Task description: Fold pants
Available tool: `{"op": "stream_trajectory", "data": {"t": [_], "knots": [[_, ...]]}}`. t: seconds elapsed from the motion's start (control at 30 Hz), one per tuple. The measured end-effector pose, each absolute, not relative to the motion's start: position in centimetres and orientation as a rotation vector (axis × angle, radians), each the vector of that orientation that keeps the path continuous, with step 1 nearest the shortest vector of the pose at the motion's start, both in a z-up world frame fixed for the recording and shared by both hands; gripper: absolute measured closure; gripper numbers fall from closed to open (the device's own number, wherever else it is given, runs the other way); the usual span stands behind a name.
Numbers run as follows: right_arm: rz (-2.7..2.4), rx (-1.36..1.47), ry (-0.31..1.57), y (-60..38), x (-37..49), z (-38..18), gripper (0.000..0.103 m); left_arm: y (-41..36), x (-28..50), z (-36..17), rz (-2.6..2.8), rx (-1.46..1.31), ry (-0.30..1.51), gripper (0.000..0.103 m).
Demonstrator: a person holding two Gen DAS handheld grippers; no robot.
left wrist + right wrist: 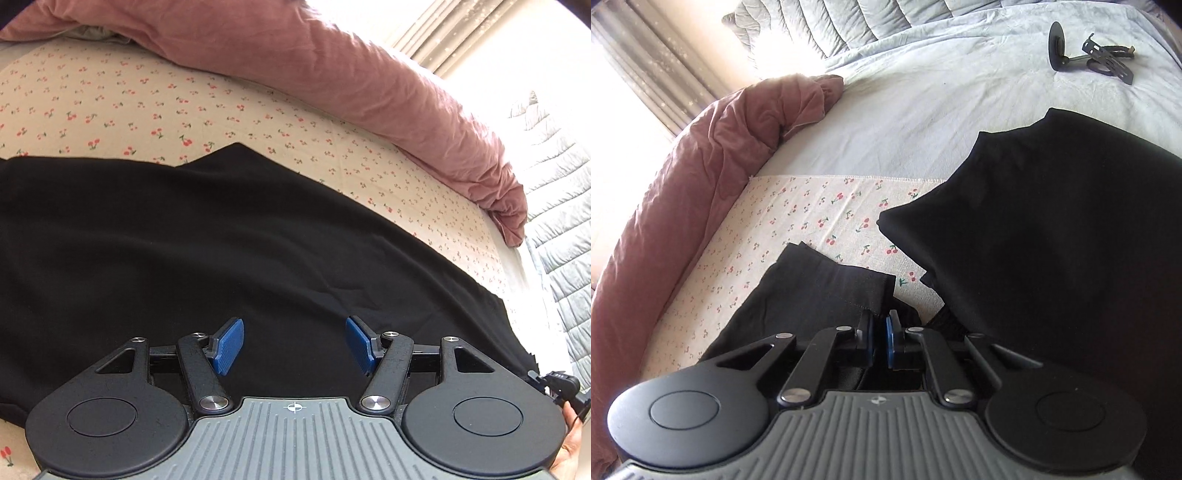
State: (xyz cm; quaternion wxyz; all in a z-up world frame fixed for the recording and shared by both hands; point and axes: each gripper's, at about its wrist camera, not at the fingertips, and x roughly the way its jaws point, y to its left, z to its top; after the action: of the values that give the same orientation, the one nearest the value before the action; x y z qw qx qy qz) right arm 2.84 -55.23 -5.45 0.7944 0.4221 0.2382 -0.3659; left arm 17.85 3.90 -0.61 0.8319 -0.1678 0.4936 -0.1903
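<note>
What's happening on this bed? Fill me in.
A person is folding black pants spread on a cherry-print sheet, using handheld tongs. The right tongs are shut on a hemmed edge of the pants. The left tongs hang open over the fabric, gripping nothing. A pink duvet is bunched along the far side.

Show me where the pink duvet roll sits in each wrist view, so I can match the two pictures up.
Left wrist view: the pink duvet roll runs across the top and curves down the right side, beyond the cherry-print sheet.
Right wrist view: the pink duvet roll curves down the left edge, its end at upper centre.
Shared landmark: the black pants lying on the cherry-print sheet.
</note>
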Motion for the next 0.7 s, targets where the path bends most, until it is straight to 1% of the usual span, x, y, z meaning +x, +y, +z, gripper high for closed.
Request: {"op": "stream_trajectory", "data": {"t": [0.1,0.23,0.33,0.43,0.47,0.5,0.53,0.57,0.6,0.63,0.67,0.7], "knots": [[-0.792,0.889,0.534,-55.6,2.9,-5.9,0.102,4.2,18.0,-1.7,-0.386,-0.343,1.067,0.042],[-0.772,1.039,0.493,-57.0,1.6,-7.2,0.102,5.4,18.0,-2.7,-0.355,-0.340,1.085,0.042],[-0.779,0.985,0.507,-56.6,1.9,-6.8,0.102,6.1,17.8,-3.3,-0.341,-0.349,1.109,0.042],[-0.760,1.012,0.468,-56.6,1.5,-6.6,0.102,5.7,16.9,-3.1,-0.389,-0.371,1.112,0.042],[-0.756,1.016,0.466,-56.7,1.5,-6.6,0.102,5.0,16.4,-2.9,-0.416,-0.351,1.107,0.040],[-0.760,1.006,0.480,-56.7,1.6,-6.6,0.101,4.2,15.8,-2.8,-0.445,-0.317,1.101,0.038],[-0.768,0.987,0.505,-56.6,1.8,-6.6,0.099,3.5,15.3,-2.8,-0.469,-0.284,1.098,0.037],[-0.777,0.965,0.549,-56.4,2.3,-6.8,0.098,2.8,14.7,-2.9,-0.491,-0.247,1.100,0.037],[-0.765,0.959,0.580,-56.3,2.5,-7.0,0.094,2.3,14.4,-3.1,-0.499,-0.223,1.107,0.037],[-0.748,0.969,0.597,-56.0,2.7,-6.8,0.082,2.0,14.2,-3.3,-0.497,-0.207,1.113,0.037],[-0.727,0.986,0.592,-55.6,2.6,-6.6,0.076,1.9,14.0,-3.5,-0.492,-0.200,1.118,0.037],[-0.685,1.026,0.570,-55.1,2.4,-6.2,0.063,1.8,13.9,-3.7,-0.489,-0.197,1.123,0.037]]}}
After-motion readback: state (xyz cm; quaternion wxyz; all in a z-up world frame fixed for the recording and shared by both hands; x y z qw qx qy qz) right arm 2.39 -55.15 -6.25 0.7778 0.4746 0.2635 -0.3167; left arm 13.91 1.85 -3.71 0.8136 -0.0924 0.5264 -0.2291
